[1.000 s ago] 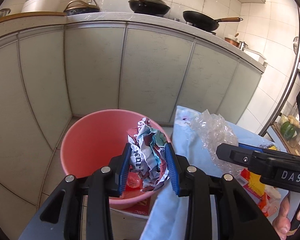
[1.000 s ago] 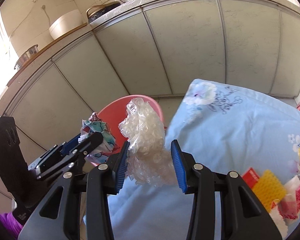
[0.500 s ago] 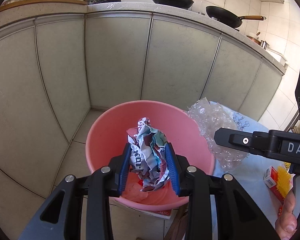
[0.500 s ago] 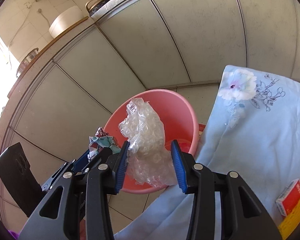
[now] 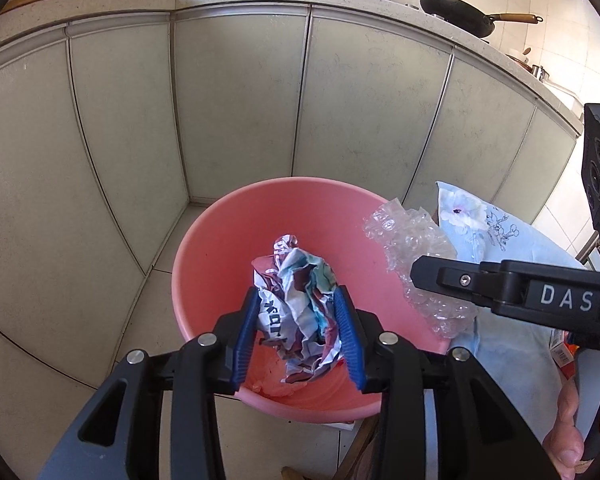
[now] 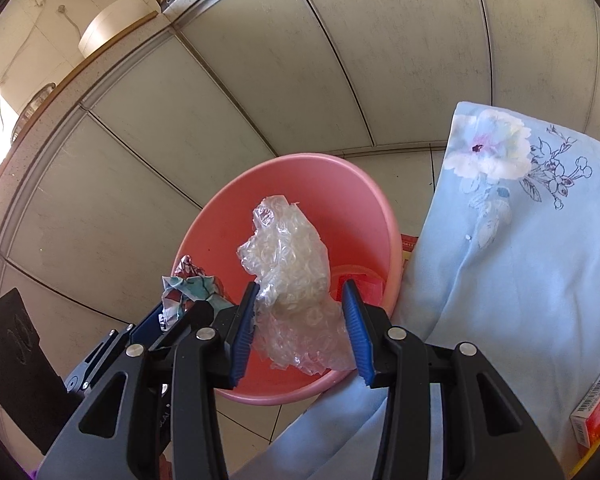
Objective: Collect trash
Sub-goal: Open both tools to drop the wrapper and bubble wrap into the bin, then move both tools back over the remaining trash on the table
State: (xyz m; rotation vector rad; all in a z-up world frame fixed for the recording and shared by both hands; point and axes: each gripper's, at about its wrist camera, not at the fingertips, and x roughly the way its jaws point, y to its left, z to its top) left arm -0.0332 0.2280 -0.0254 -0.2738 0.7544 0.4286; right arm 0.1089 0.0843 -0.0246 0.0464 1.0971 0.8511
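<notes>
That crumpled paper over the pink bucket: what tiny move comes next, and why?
Probably opening the left tool wider so the paper drops. Its jaws have just been opening, with the wad between them and right above the bucket. The right tool holds bubble wrap over the same bucket, so that likely follows.

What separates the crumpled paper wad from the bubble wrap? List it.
1. The crumpled paper wad is opaque and printed in colours; the bubble wrap is clear.
2. The wad sits in the left gripper; the wrap in the right gripper.
Shared: both are crumpled, above the pink basin.
</notes>
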